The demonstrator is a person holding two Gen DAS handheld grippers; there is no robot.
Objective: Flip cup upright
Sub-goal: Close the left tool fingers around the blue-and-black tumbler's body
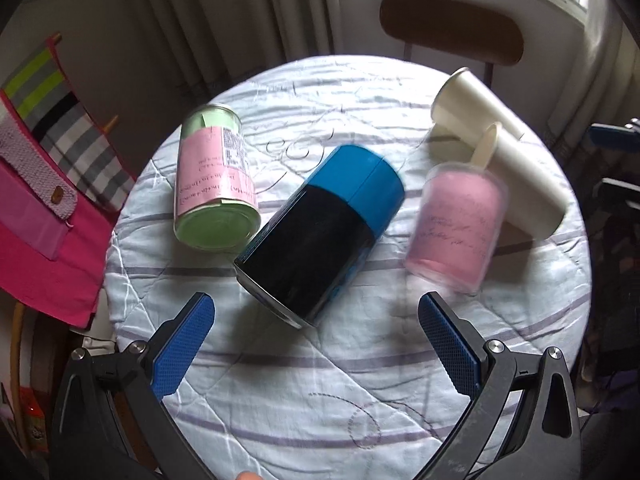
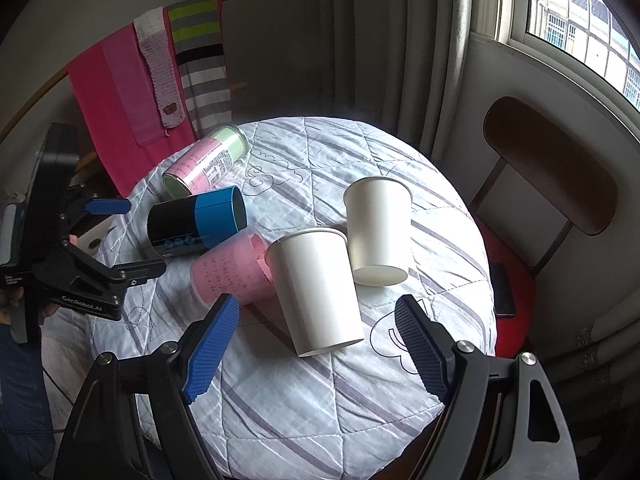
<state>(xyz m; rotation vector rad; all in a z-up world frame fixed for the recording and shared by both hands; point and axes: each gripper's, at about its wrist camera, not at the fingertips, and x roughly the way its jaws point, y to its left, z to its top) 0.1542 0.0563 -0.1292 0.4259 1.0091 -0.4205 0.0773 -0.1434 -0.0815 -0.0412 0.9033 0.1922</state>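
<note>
Several cups lie on their sides on a round quilted table (image 1: 320, 392). A black and blue cup (image 1: 320, 232) lies at the middle, base toward my left gripper (image 1: 316, 344), which is open and empty just short of it. A green and pink cup (image 1: 214, 176) lies to its left, a clear pink cup (image 1: 456, 228) to its right. Two white paper cups (image 2: 316, 292) (image 2: 378, 232) lie ahead of my right gripper (image 2: 316, 344), which is open and empty. The black and blue cup (image 2: 196, 222) and left gripper (image 2: 108, 236) show at left in the right wrist view.
A wooden chair (image 2: 552, 168) with a red seat stands beyond the table by a window (image 2: 580, 28). A dark phone (image 2: 502, 288) lies on the seat. Pink and striped cloths (image 2: 132, 96) hang on a rack left of the table. Curtains (image 1: 224, 20) hang behind.
</note>
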